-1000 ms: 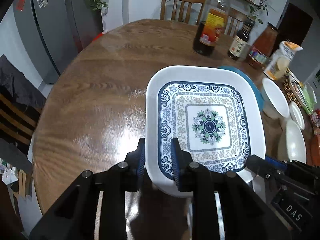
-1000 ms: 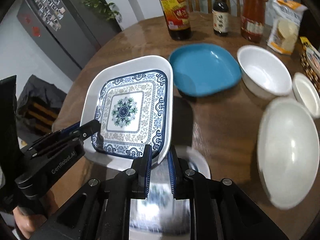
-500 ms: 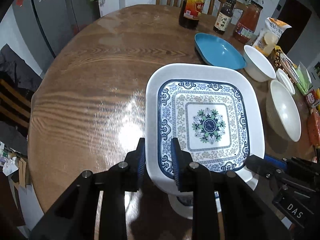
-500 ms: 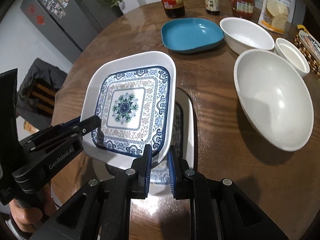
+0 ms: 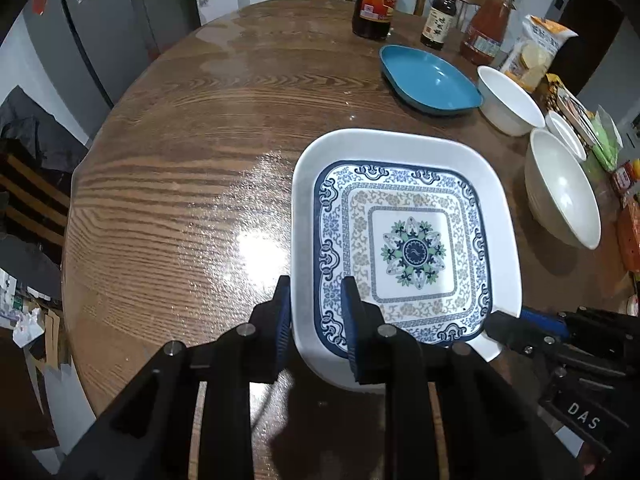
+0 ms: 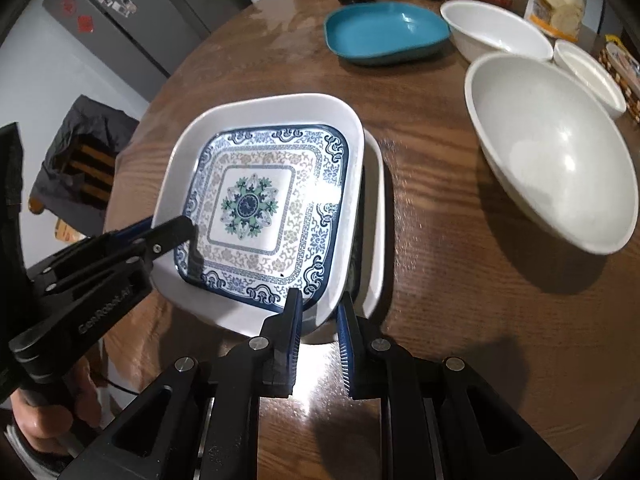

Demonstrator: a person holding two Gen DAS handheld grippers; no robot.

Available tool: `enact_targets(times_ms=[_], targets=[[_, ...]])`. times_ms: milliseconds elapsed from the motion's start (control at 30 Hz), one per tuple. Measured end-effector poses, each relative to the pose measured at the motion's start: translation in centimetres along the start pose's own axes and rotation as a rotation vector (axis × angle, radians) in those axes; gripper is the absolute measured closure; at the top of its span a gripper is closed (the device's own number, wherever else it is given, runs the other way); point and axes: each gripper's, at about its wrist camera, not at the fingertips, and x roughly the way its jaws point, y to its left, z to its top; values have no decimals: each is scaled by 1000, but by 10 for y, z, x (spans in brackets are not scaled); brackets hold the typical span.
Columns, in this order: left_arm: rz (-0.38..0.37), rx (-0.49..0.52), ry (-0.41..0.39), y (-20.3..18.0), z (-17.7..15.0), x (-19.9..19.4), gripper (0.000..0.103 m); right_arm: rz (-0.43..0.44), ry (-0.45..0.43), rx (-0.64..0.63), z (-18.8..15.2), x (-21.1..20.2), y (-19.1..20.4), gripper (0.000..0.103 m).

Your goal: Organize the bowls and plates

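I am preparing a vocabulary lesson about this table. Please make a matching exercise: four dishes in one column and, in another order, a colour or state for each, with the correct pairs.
Things:
1. patterned plate
2. blue dish
3. big bowl
4. second plate

Descriptions:
A. plain white, standing empty on the table
B. lying under another plate, only its edge showing
C. gripped at its rim by the left gripper and the right gripper
D. one solid colour, near the bottles

Pairs: 1-C, 2-D, 3-A, 4-B

Left tongs point(image 5: 315, 312) clamped on the patterned square plate's point(image 5: 404, 240) near rim above the wooden table point(image 5: 192, 184).
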Motion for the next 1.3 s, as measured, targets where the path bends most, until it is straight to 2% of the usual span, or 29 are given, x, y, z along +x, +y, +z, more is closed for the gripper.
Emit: enact_targets(times_ms=[500, 567, 667, 700, 733, 833, 1033, 1300], targets=[[2, 10, 22, -4, -8, 1, 77, -71, -20, -44, 0, -6, 7, 83], [4, 6, 16, -3, -6, 0, 73, -90, -28, -50, 0, -9, 6, 83], [16, 2, -9, -2, -4, -6, 55, -109, -50, -65, 1, -16, 7, 83], [17, -3, -18, -1, -3, -7, 45, -107, -56, -66, 1, -19, 6, 82], [15, -8, -27, 0, -2, -9, 39, -98, -64, -63, 3, -22, 5, 82], [4, -20, -43, 3, 3, -13, 36, -75, -91, -37, 7, -32, -2, 78], [-20, -35, -76, 7, 32, -16, 35, -56, -190, 41, 25, -58, -14, 59], [-48, -17, -115, -17, 106, 5, 35, -72, -303, 94, 55, -74, -26, 59]])
